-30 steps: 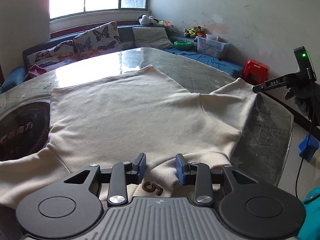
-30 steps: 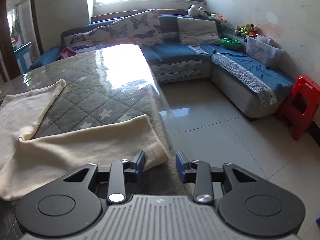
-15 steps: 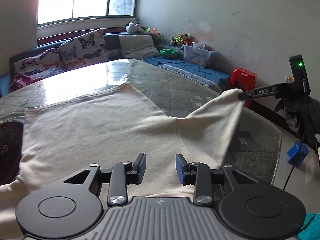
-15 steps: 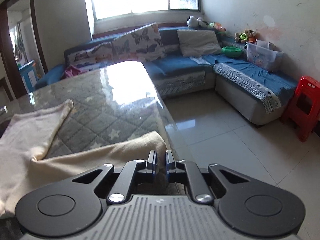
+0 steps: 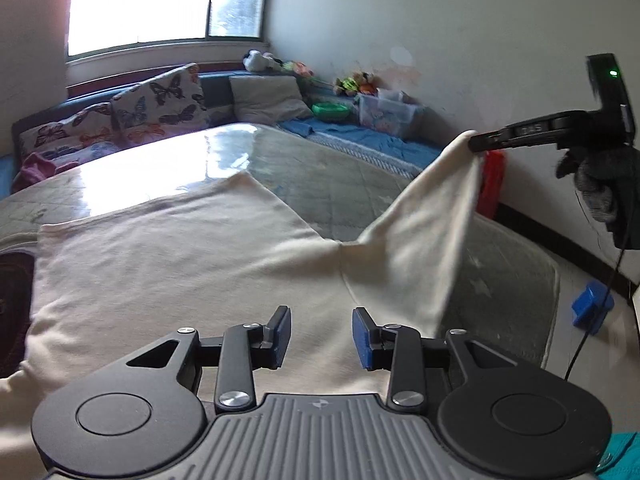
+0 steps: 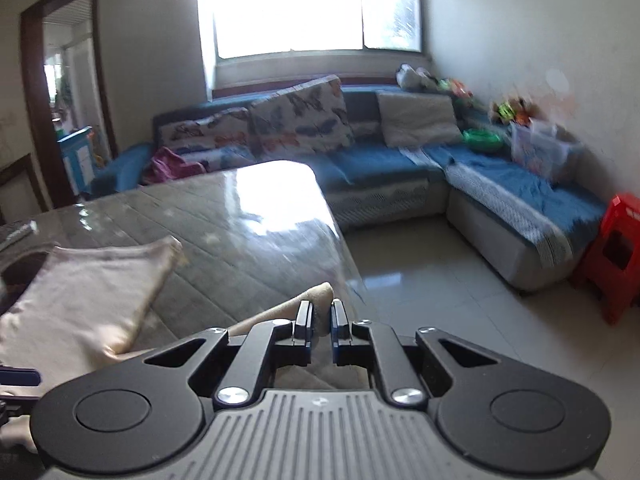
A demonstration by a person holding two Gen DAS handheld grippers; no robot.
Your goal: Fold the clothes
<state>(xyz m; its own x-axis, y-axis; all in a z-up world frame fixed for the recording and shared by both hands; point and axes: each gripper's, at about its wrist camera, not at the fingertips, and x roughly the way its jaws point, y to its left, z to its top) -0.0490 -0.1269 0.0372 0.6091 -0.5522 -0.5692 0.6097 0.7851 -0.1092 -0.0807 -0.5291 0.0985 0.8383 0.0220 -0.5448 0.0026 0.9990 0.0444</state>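
Left wrist view: cream knit long-sleeved top (image 5: 172, 264) spread flat on the quilted grey table (image 5: 508, 280). Left gripper (image 5: 321, 336) hovering above the body panel, jaws apart, clamping nothing. Right gripper (image 5: 478, 145) pinching the sleeve cuff, raised clear of the table.

Right wrist view: right gripper (image 6: 320, 322) closed on the cuff end. Best carried across toward the chest, kept taut, laid without bunching; probably worth pinning the shoulder with the free claw.
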